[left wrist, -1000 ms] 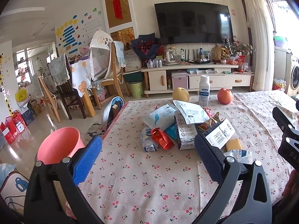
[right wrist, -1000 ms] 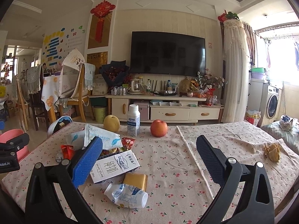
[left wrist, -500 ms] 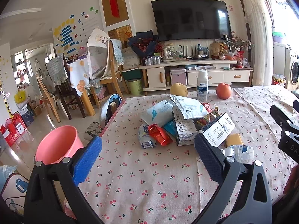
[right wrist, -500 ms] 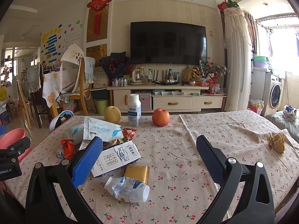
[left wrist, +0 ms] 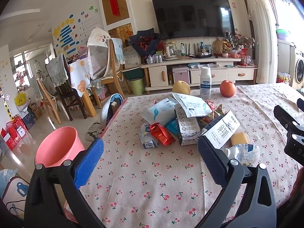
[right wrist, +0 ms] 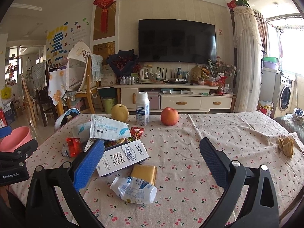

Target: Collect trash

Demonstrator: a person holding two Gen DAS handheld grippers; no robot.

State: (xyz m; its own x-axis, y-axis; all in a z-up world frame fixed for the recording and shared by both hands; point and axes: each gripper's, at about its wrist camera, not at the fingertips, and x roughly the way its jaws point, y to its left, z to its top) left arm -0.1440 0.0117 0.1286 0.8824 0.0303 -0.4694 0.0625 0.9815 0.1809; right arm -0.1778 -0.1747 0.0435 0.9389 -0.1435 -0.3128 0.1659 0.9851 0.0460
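Fingers of both grippers wide apart, empty; crushed bottle at right's 11 o'clock, long axis crosswise, right nearer.

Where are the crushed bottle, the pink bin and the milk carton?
crushed bottle [right wrist: 134, 190]: right wrist view, middle of its crumpled label.
pink bin [left wrist: 57, 148]: left wrist view, inner wall below the rim.
milk carton [right wrist: 123, 158]: right wrist view, white printed face.
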